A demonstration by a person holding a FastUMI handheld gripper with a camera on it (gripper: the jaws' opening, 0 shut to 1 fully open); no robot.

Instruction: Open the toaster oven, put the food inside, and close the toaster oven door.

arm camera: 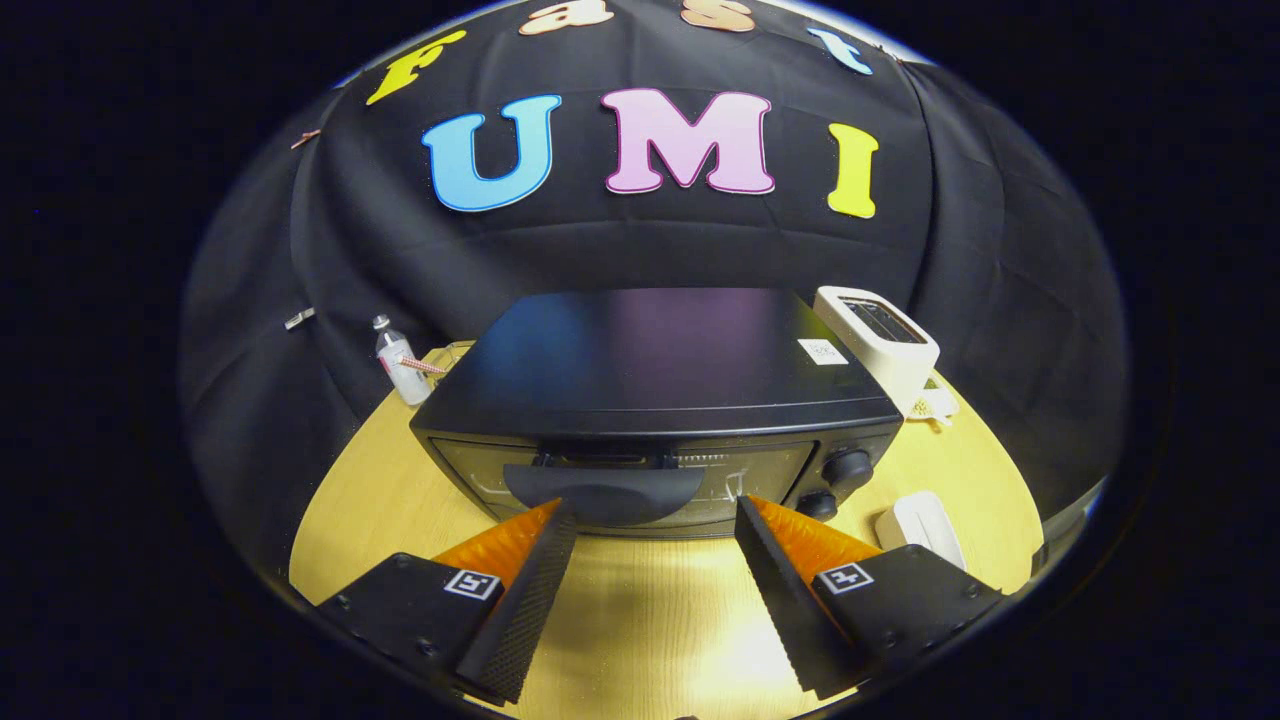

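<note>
The black toaster oven (pixel 655 400) just ahead of the gripper (pixel 655 520) has its door shut; this fits before opening or after closing. The gripper is wide open, holding nothing.

Gripper camera looks forward along parted fingers (pixel 655 515), slightly down, close before toaster oven (pixel 655 400) on table (pixel 640 610).

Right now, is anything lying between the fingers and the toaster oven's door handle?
No. In the gripper view only bare wooden table shows between the open fingers, and the door handle sits just ahead of them, untouched.
</note>
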